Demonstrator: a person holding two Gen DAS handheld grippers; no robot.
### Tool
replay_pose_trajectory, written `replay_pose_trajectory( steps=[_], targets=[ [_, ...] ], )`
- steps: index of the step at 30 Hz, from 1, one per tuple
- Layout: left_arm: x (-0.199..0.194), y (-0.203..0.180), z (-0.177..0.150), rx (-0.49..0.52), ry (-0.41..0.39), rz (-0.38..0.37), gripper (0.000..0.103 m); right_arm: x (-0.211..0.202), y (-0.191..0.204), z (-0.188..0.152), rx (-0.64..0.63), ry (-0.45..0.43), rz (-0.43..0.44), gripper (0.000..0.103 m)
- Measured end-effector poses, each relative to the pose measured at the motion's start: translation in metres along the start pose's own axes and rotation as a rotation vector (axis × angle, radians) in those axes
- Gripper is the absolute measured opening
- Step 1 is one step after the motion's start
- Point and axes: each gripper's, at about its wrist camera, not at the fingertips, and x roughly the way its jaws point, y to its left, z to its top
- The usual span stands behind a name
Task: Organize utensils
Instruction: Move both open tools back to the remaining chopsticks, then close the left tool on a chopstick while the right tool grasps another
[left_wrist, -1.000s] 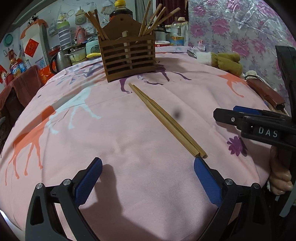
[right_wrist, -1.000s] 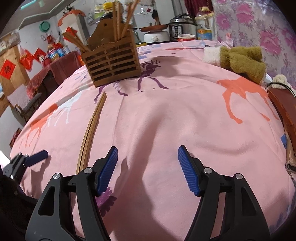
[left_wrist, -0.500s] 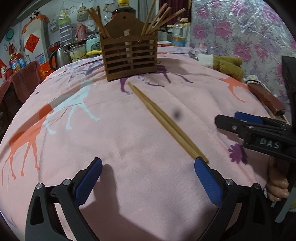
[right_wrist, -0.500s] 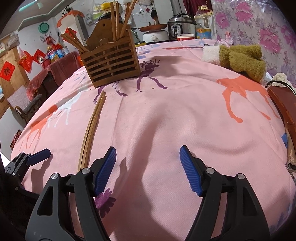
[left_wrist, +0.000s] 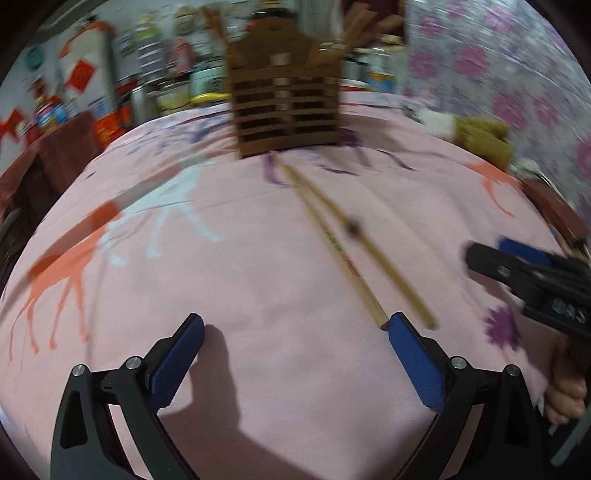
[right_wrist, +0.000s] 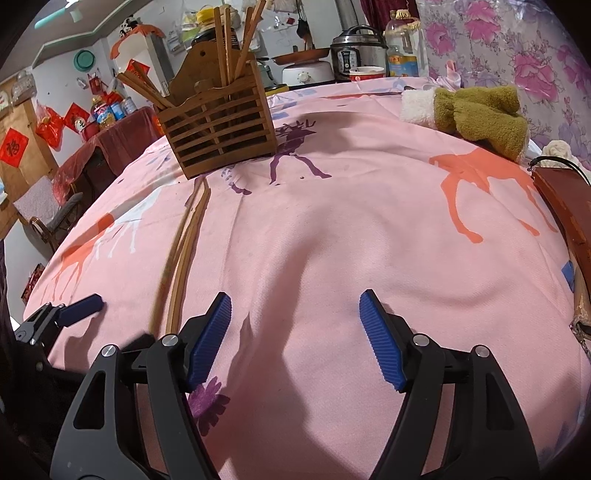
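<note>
With both the left gripper (left_wrist: 293, 334) and right gripper (right_wrist: 295, 332) held with jaws wide apart and empty, the two chopsticks (left_wrist: 343, 243) left on the pink-clothed bench (right_wrist: 351, 221) before the wooden holder (right_wrist: 221, 125) could easily get nudged and rolled apart, since one end is practically touching the left gripper's blue pad.

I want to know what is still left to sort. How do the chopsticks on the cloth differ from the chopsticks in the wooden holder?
The two loose chopsticks lie flat on the pink cloth; the chopsticks in the wooden holder stand up and lean out above its rim. The loose pair lies together, its far end just in front of the holder; the stored ones are split between compartments. All look like plain brown wood.
</note>
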Motion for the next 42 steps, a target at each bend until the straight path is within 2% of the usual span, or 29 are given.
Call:
replay_pose_trajectory(
  steps=[4,7,10,14,19,20,23,25,26,27,28,34,40,41,42],
  targets=[
    [-0.002,0.034,0.000,-0.126,0.010,0.027,0.098,0.000,0.000,0.000,-0.001,0.000,0.000,0.070],
    [-0.007,0.043,0.000,-0.160,0.002,0.018,0.098,0.000,0.000,0.000,-0.001,0.000,0.000,0.070],
    [-0.012,0.037,-0.001,-0.132,-0.014,0.010,0.098,0.000,0.000,0.000,0.000,0.000,0.000,0.070],
    [-0.016,0.014,-0.002,-0.033,-0.037,-0.020,0.098,0.000,0.000,0.000,0.000,0.000,0.000,0.071],
    [-0.003,-0.010,0.002,0.049,-0.006,-0.038,0.096,-0.001,0.000,0.000,-0.001,-0.002,-0.002,0.071],
    [0.000,-0.012,0.003,0.053,-0.003,-0.035,0.092,-0.001,0.000,0.000,-0.001,-0.003,-0.002,0.071],
    [0.004,-0.009,0.007,0.031,0.001,-0.051,0.070,-0.001,0.000,0.000,-0.001,-0.002,-0.002,0.071],
    [0.003,-0.007,0.008,0.024,-0.007,-0.049,0.041,-0.001,0.000,0.000,-0.001,-0.002,-0.002,0.071],
    [0.001,-0.005,0.008,0.015,-0.010,-0.055,0.031,-0.001,0.000,0.000,-0.001,-0.002,-0.002,0.071],
    [0.001,-0.003,0.008,0.008,-0.008,-0.051,0.013,-0.001,0.000,0.000,-0.001,-0.002,-0.002,0.071],
    [0.000,0.002,0.008,-0.007,-0.004,-0.043,0.006,-0.001,0.000,0.000,-0.001,-0.002,-0.002,0.071],
    [-0.012,0.031,-0.003,-0.090,0.003,-0.020,0.006,-0.001,0.000,0.000,-0.001,-0.003,-0.001,0.071],
    [-0.016,0.038,-0.008,-0.112,-0.004,-0.017,0.007,-0.002,0.000,0.000,-0.004,-0.005,0.004,0.071],
    [-0.016,0.037,-0.008,-0.107,-0.007,-0.016,0.009,-0.004,0.001,0.000,-0.009,-0.010,0.014,0.071],
    [-0.016,0.036,-0.008,-0.103,-0.009,-0.020,0.018,-0.007,0.003,0.000,-0.022,-0.021,0.027,0.071]
  ],
)
